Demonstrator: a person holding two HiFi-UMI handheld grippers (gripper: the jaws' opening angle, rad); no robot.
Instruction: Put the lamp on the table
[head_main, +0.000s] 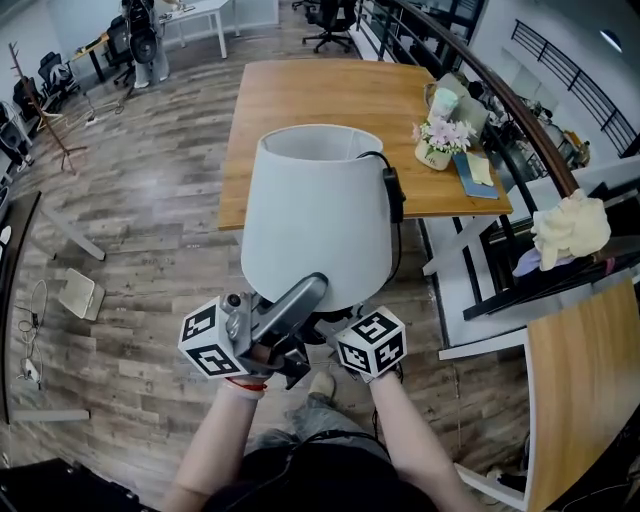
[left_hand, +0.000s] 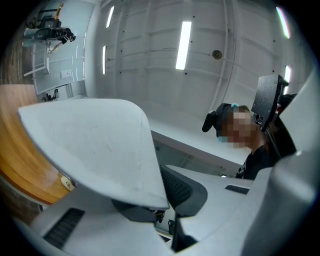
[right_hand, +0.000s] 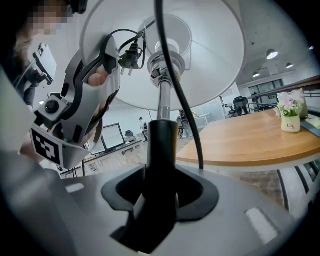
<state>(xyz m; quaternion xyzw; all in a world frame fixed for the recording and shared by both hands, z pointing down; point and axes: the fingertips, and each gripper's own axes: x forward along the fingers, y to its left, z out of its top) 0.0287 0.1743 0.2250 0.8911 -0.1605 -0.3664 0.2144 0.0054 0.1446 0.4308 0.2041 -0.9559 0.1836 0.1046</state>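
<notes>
The head view gives me only the outside of the lamp, which rises just ahead of both tools, over the floor and short of the wooden worktop. The right gripper view looks up inside the shade. There my right tool is clamped on the black stem, with the cable running past it. In the left gripper view my left tool pinches the shade's lower rim, and the shade lies over its left jaw.
</notes>
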